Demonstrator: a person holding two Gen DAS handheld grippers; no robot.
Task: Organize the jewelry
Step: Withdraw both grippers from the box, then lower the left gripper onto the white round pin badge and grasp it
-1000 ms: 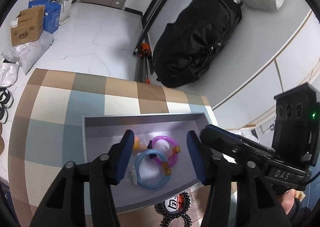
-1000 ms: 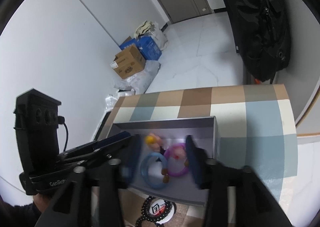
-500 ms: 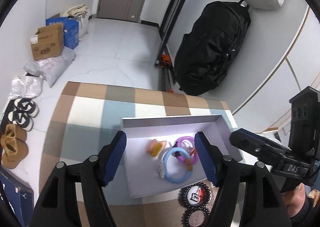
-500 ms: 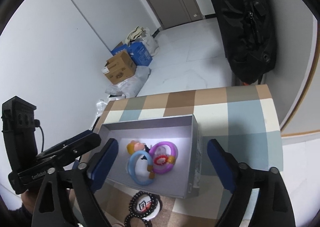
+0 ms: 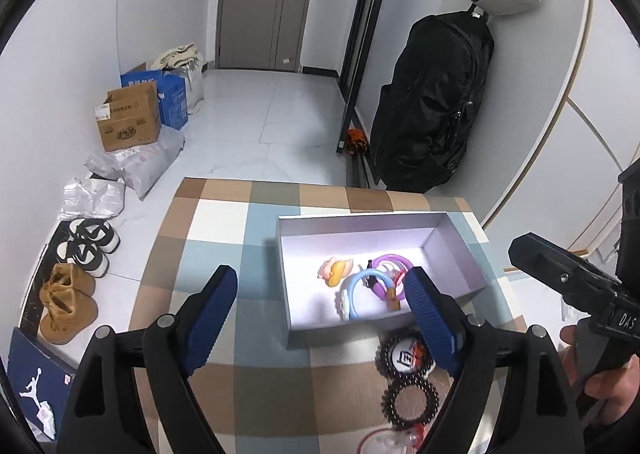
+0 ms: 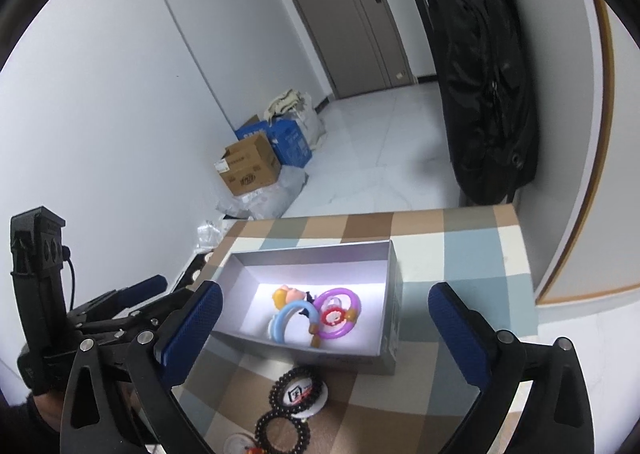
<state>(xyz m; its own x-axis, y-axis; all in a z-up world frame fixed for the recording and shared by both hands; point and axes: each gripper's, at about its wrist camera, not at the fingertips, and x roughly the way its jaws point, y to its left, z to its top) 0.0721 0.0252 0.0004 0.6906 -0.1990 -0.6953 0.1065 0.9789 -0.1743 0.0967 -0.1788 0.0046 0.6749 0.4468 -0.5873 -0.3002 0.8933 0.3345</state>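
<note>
Both grippers are held above a checked table (image 5: 224,221), each with its blue pads spread wide and nothing between them. The left gripper (image 5: 320,314) is seen over the near left part of the table; the right gripper (image 6: 324,330) is seen over the box's near side.

A shallow grey box (image 5: 460,250) is set on the table, open at the top. Inside it, near the front, are found a purple ring (image 5: 394,260), a light-blue ring (image 5: 354,286) overlapping it, and a small orange-and-pink charm (image 5: 336,270) just to the left of the rings. A small orange piece (image 5: 394,304) is attached where the rings meet.

Outside the box, just in front of its near wall, two black beaded bracelets (image 6: 280,410) are laid touching one another on the cloth, the upper around a white disc (image 6: 300,394). A further white-and-red item at the table's near edge is cut off and cannot be identified.
</note>
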